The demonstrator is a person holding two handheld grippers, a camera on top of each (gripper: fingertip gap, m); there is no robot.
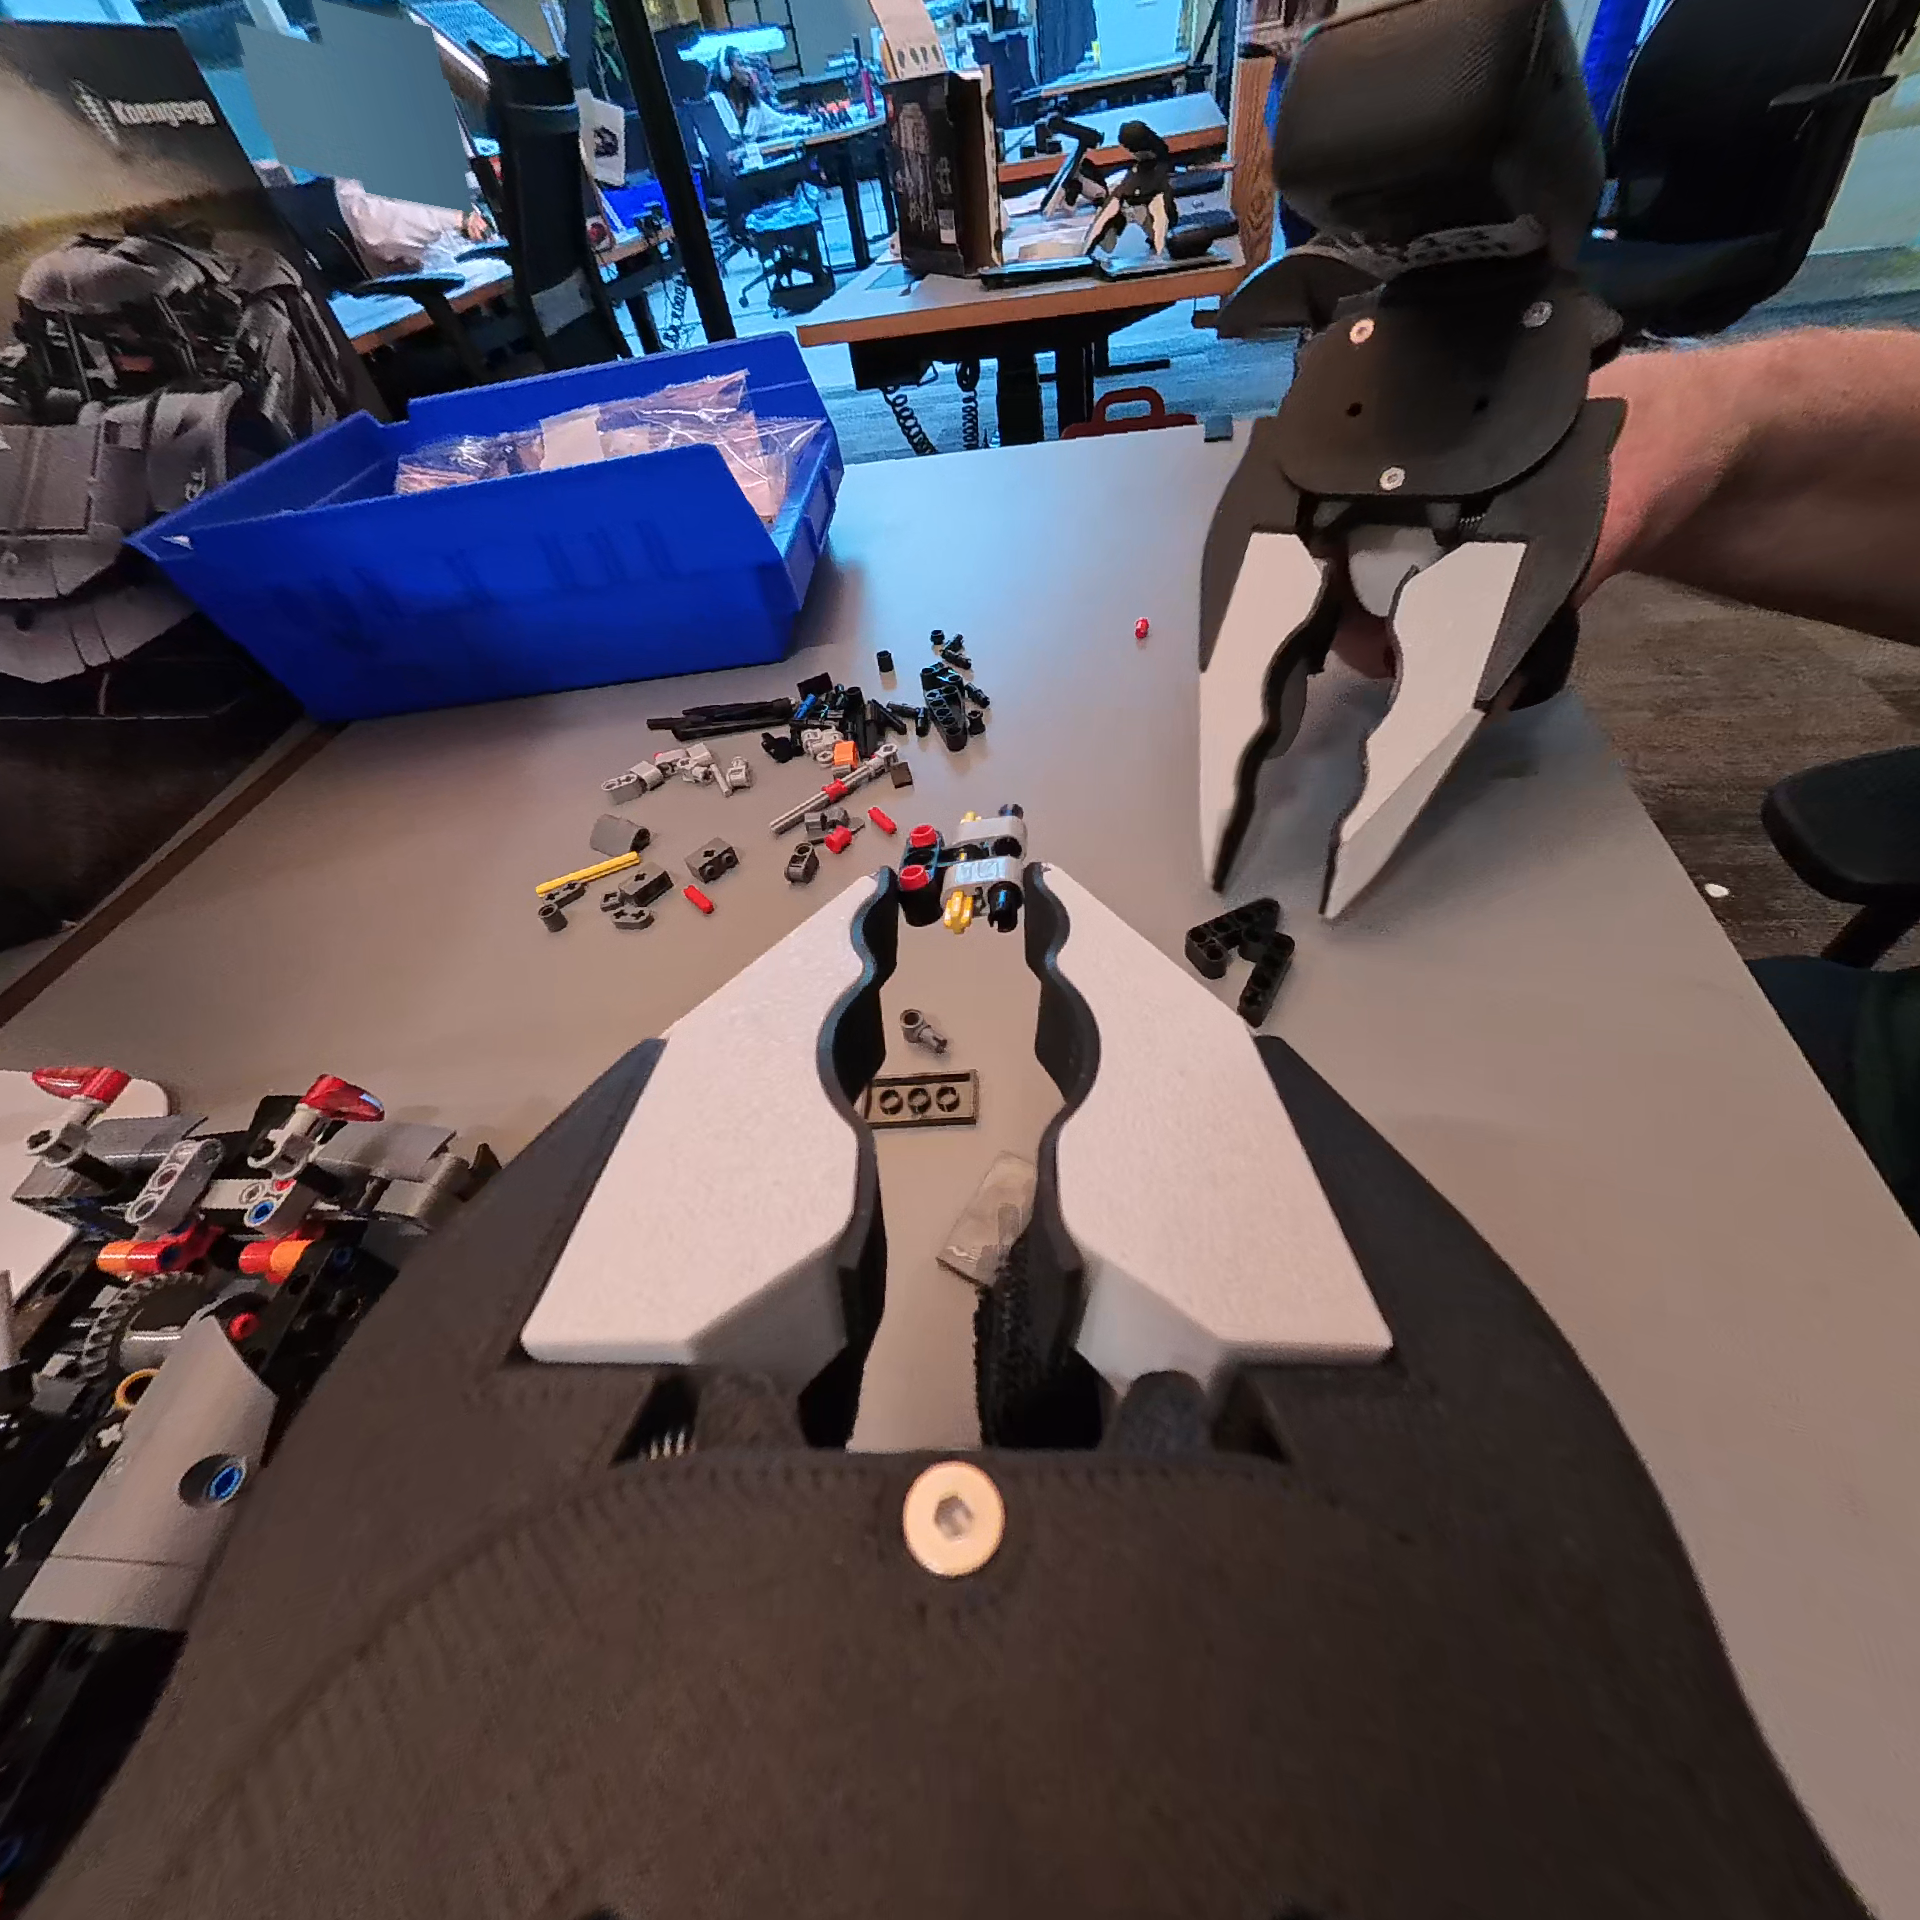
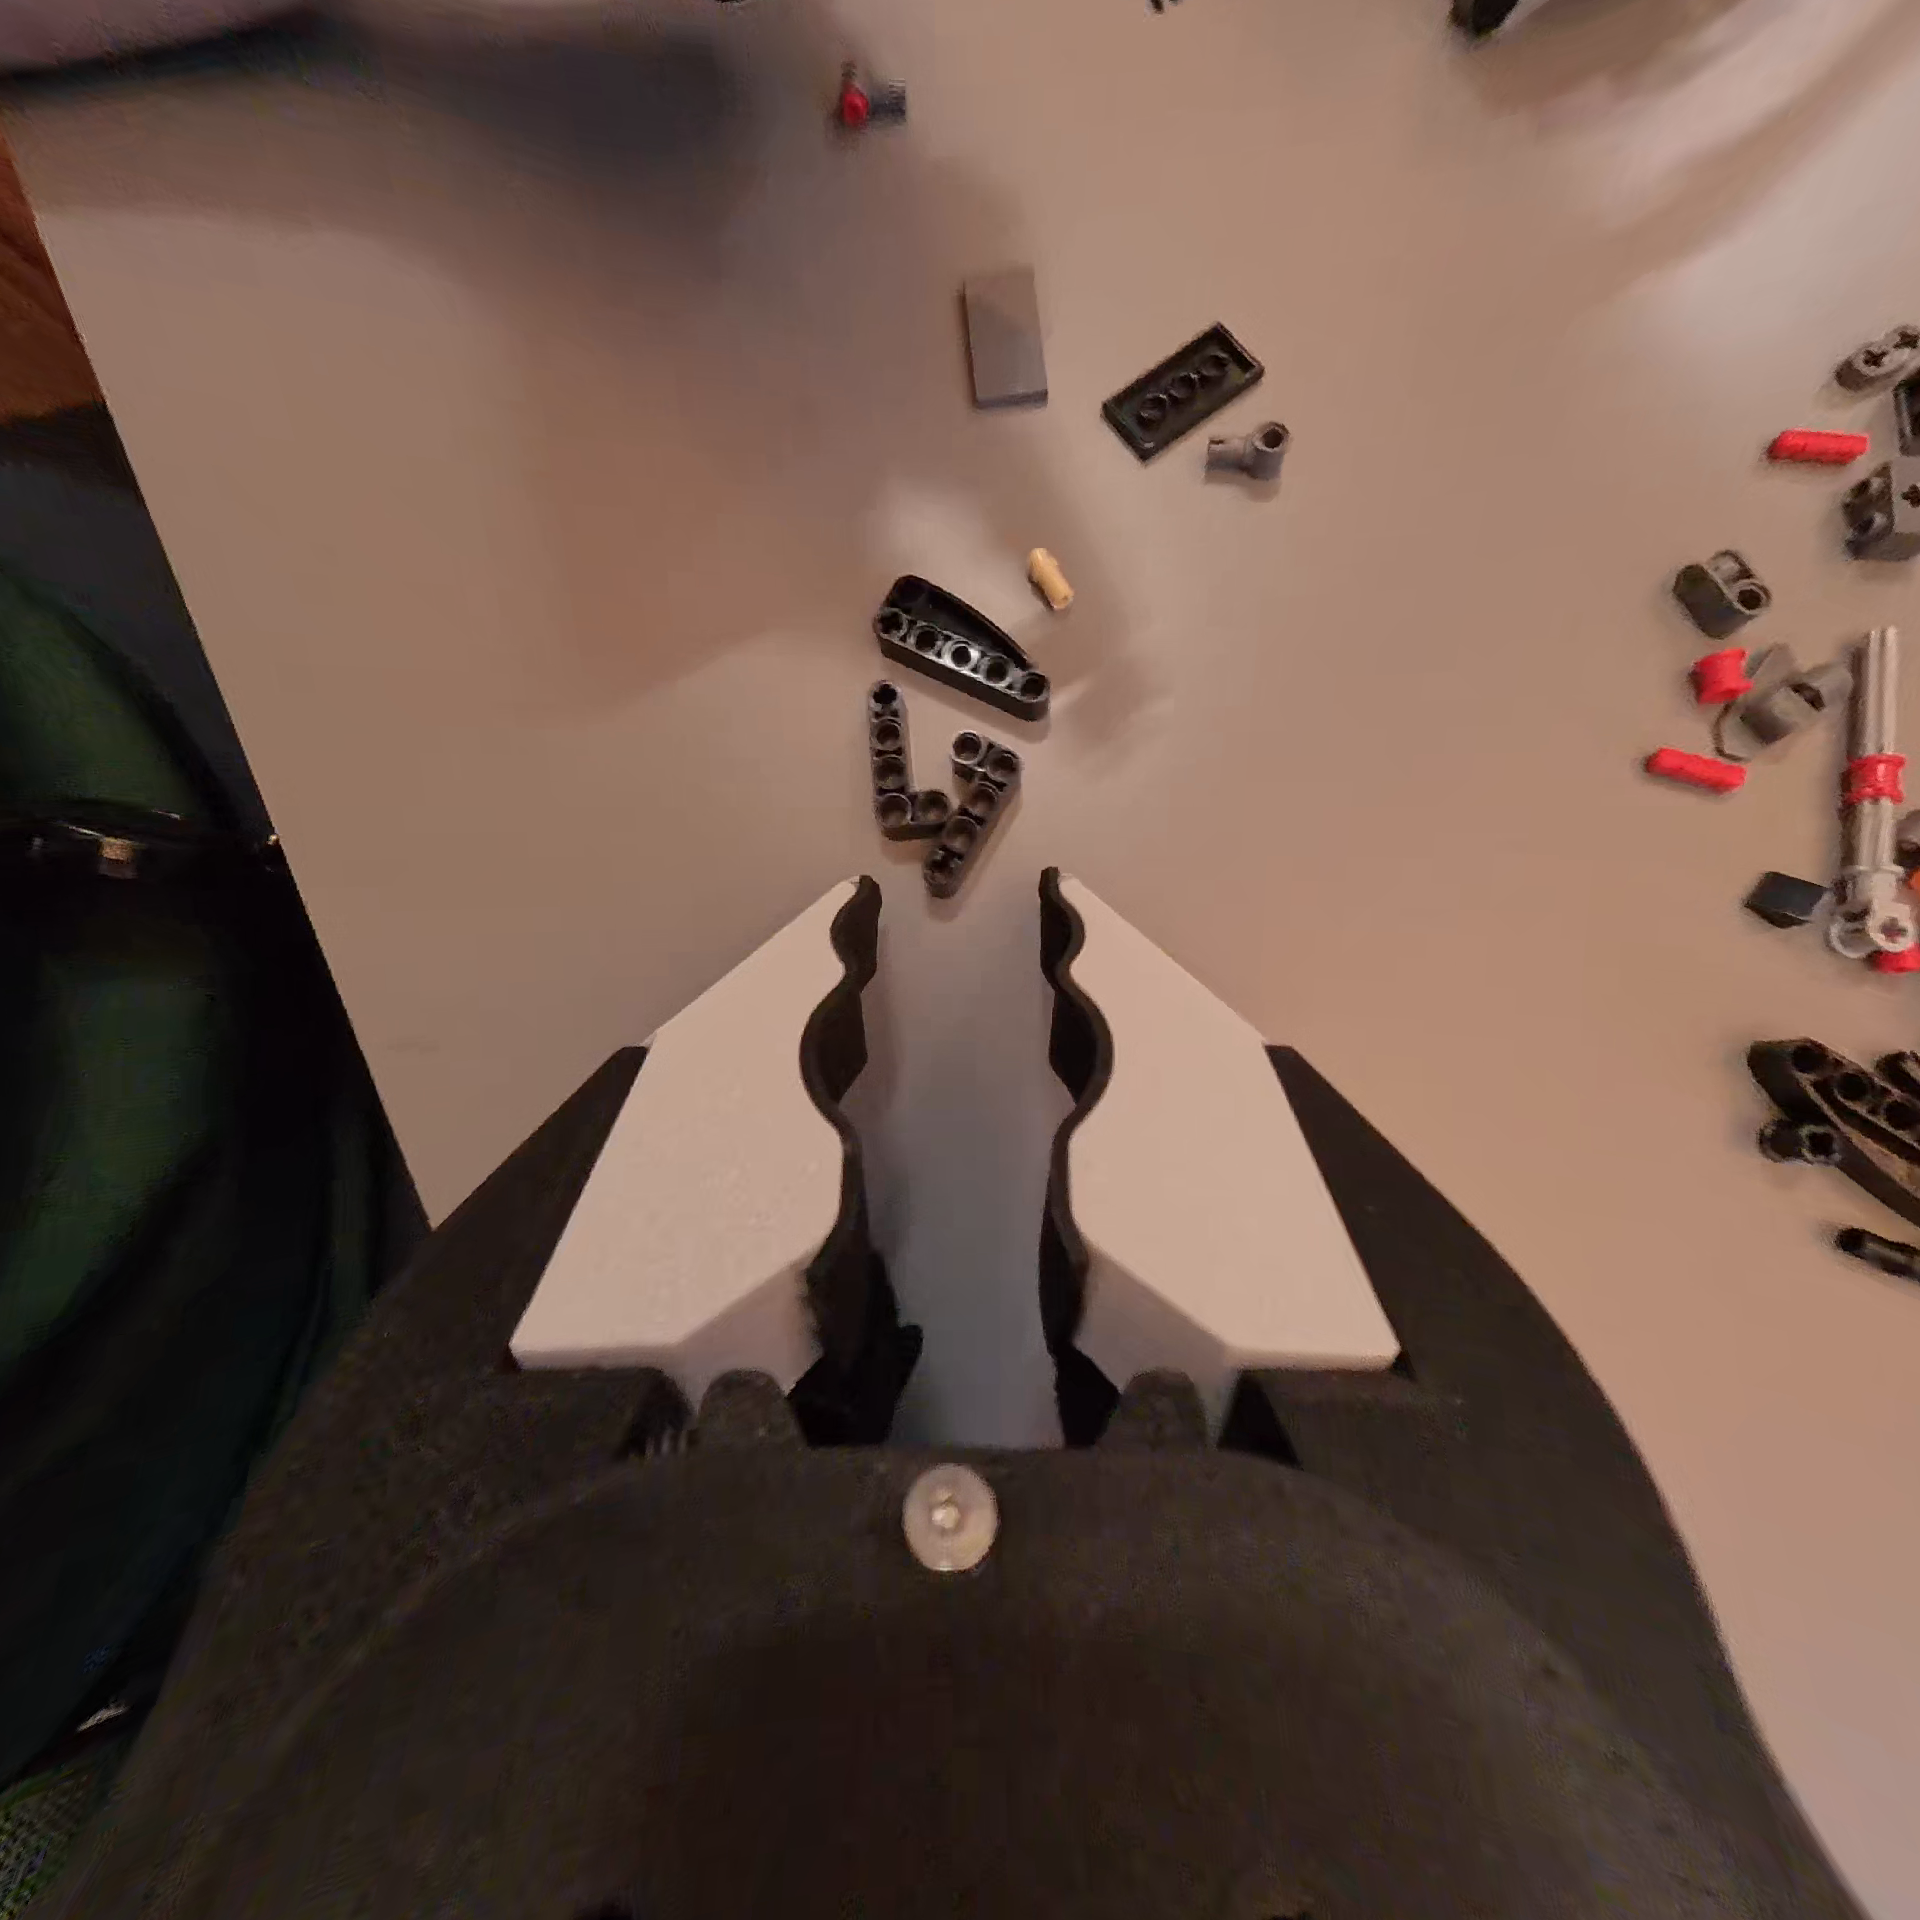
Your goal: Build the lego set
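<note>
The left claw (image 1: pixel 961 883) pinches a small grey-and-black lego assembly (image 1: pixel 964 862); the right claw (image 2: pixel 961 883), empty and half open, hangs just above the black angled lego beams (image 2: pixel 940 795) on the grey counter (image 2: pixel 520 520).

tall dark printed box panel with grey armoured figure (image 1: pixel 135 343) | white brand lettering, upper part | dark box on far wooden desk (image 1: pixel 940 171) | print too small to read

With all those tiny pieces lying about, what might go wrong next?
The left gripper pinches a small sub-assembly only at its fingertips, so it may slip or twist loose. The open right gripper hovers over black L-shaped beams lying against each other; grabbing one could nudge its neighbour away.
</note>
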